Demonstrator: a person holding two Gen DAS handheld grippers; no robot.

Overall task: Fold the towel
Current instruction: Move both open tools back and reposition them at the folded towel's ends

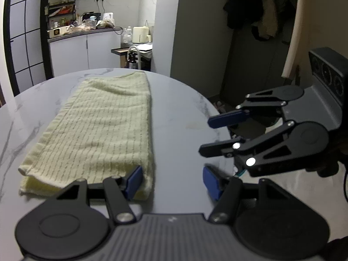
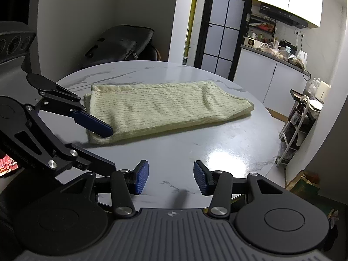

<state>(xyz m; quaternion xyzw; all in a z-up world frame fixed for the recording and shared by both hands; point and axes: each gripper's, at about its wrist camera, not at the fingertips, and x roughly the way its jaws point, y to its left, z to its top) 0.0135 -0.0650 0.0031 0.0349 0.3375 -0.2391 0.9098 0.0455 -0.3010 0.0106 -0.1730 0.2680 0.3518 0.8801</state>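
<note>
The folded towel point(image 1: 97, 126) lies on the table point(image 1: 180, 113), and both the left gripper point(image 1: 171, 180) and the right gripper point(image 2: 171, 177) are wide open, holding nothing.

The left tool point(image 1: 171, 181) fills the bottom of its own view with its blue-padded jaws spread wide apart, nothing between them. The right tool point(image 1: 205, 134) enters that view from the right edge at mid height, its jaws parted and pointing toward the frame's centre. In the right wrist view, the right tool point(image 2: 171, 177) sits bottom centre, jaws parted and empty, while the left tool point(image 2: 112, 146) reaches in from the left edge.
</note>
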